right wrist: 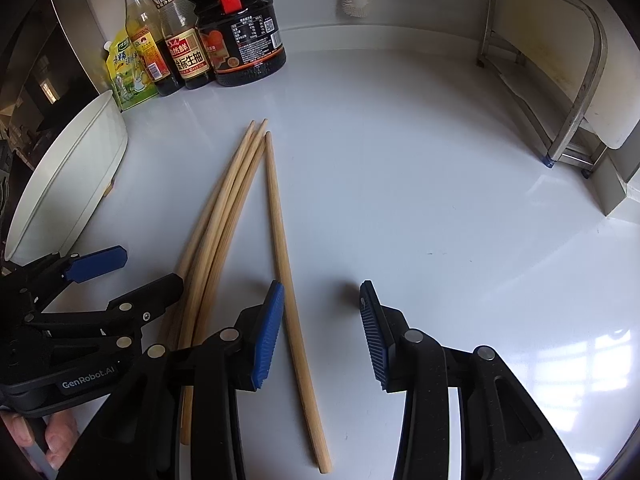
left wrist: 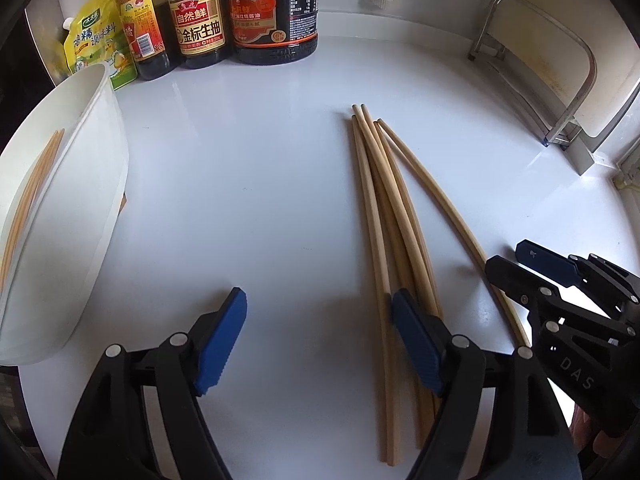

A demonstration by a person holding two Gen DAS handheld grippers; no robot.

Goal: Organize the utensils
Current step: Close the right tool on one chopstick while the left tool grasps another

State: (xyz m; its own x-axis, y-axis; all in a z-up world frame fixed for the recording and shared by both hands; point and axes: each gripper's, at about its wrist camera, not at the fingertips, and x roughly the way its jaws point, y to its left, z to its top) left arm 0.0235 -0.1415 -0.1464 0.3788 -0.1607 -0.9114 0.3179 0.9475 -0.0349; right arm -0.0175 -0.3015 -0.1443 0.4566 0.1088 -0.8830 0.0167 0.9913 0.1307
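**Chopsticks on the counter, neither tong gripping yet**

Largest first: the white counter (left wrist: 260, 168) is glossy and slick, so anything thin will skate on it. The white tub (left wrist: 96, 184) sits at 9 o'clock in my left view, with a few chopsticks already lying inside it along the wall. Sauce bottles (left wrist: 200, 28) stand at 11 to 12 o'clock, a metal rack (right wrist: 560, 80) at 2 o'clock.

The loose chopsticks (left wrist: 384, 208) lie flat on the counter, a fanned bundle running from centre down to 6 o'clock, tips close together at the far end. One single chopstick (right wrist: 280, 240) lies apart from the bundle at the near end.

My left gripper (left wrist: 316, 340) is spread wide, its right pad resting on or just over the bundle, nothing between the pads. My right gripper (right wrist: 320, 332) is partly spread and not clenched; the single stick runs just inside its left pad, not pinched.

Handling guess: light, stiff, round wood, will roll and slip. Best to pinch across the bundle near mid-length, so it stays balanced.
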